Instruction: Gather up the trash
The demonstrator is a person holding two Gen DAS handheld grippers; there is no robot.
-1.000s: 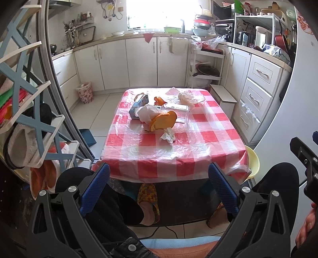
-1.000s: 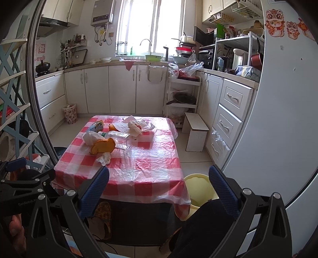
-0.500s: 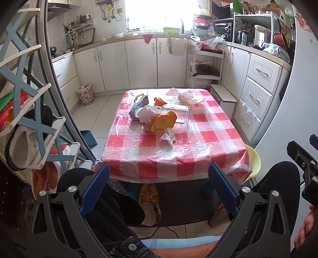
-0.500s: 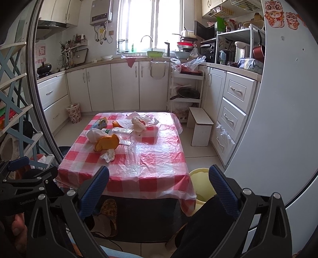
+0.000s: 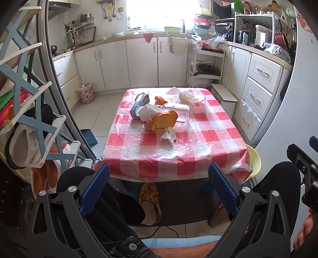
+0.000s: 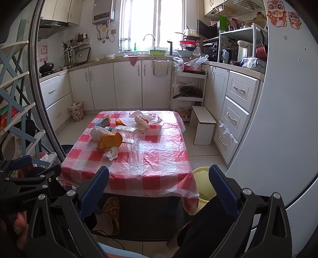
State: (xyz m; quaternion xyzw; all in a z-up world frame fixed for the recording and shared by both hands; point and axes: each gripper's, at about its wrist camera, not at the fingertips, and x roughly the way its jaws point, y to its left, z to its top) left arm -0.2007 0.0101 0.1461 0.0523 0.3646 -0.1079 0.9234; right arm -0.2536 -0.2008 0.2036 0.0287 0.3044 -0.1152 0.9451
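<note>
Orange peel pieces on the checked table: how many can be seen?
2: the large orange peel piece beside the crumpled white tissue, and a small orange peel piece farther back. Others may be hidden under bags.

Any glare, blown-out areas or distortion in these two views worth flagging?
Left wrist: window blown out, sheen on the table plastic, fisheye bends the door frame. Right wrist: window overexposed too, glare on the plastic cover, edges curved; trash stays sharp.

This is a home kitchen. White cupboards point(image 6: 127, 83) and a sink point(image 6: 158, 52) sit under the window point(image 6: 151, 23). A table point(image 6: 159, 158) stands in the middle.
</note>
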